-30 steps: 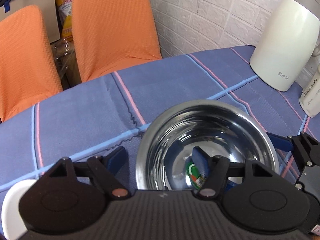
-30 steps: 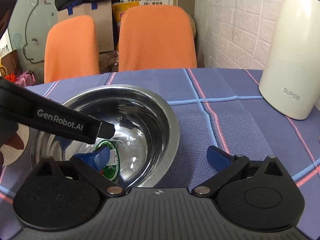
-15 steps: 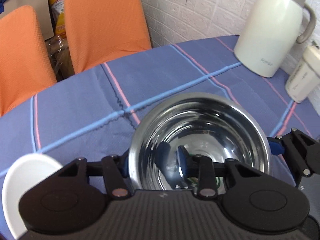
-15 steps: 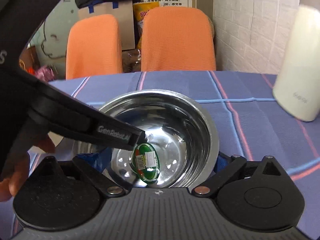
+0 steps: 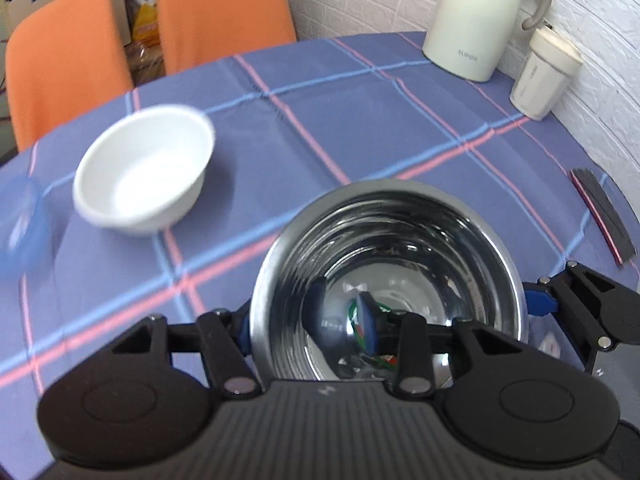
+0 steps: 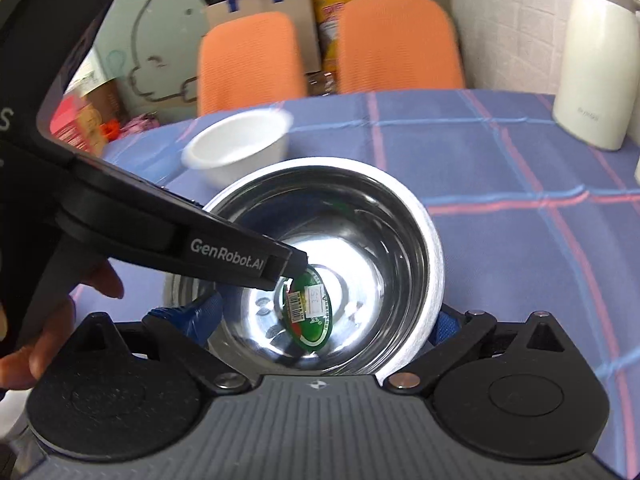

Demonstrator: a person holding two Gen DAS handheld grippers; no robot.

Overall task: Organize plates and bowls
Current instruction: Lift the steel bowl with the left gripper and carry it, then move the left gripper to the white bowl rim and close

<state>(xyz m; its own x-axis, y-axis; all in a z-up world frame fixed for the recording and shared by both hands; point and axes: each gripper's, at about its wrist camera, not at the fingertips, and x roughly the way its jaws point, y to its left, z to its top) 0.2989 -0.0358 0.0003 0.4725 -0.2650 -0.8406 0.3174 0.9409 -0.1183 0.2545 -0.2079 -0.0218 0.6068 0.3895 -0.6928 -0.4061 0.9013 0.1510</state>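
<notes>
I hold the steel bowl point(image 5: 386, 280) off the cloth, left gripper point(image 5: 308, 328) pinching its near-left rim, right gripper point(image 6: 328, 320) closed across its width, with the white bowl point(image 5: 144, 170) beyond, ahead-left, nearer my left.

two bowls, steel bowl point(image 5: 400, 232) and white bowl point(image 5: 144, 172), two orange chairs point(image 5: 224, 12), one thermos point(image 5: 476, 16).

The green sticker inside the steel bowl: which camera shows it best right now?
The right wrist view. There the green sticker lies open on the floor of the steel bowl, barcode visible. In the left wrist view the left gripper finger hides most of it, leaving slivers.
</notes>
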